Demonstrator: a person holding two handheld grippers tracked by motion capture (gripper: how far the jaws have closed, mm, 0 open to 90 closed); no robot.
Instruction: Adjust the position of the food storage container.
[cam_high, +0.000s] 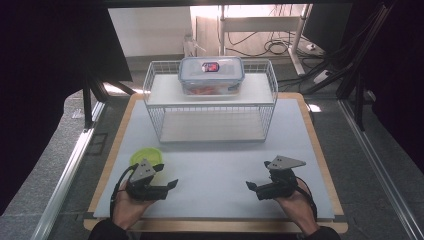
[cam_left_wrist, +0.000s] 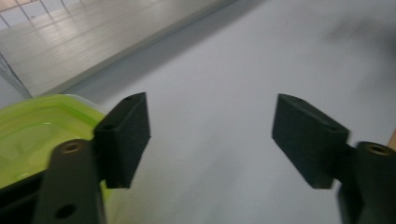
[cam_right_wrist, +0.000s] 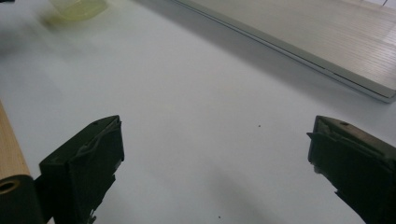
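Black left claw (cam_left_wrist: 211, 140) open, empty

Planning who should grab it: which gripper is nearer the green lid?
Left. The left gripper sits right beside the green lid, which lies just behind it. The right gripper is across the mat, far off to the lid's right.

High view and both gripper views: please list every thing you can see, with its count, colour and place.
Round green plastic container: one, lime green, front left of the mat, beside the left gripper.
Clear plastic food box with blue-rimmed lid: one, on the rack's top shelf.
White wire rack: one, far middle of the mat.
Pale grey mat: one, covering the table.
Wooden table: one, light brown edge.
Left hand-held gripper: black, open, empty.
Right hand-held gripper: black, open, empty.
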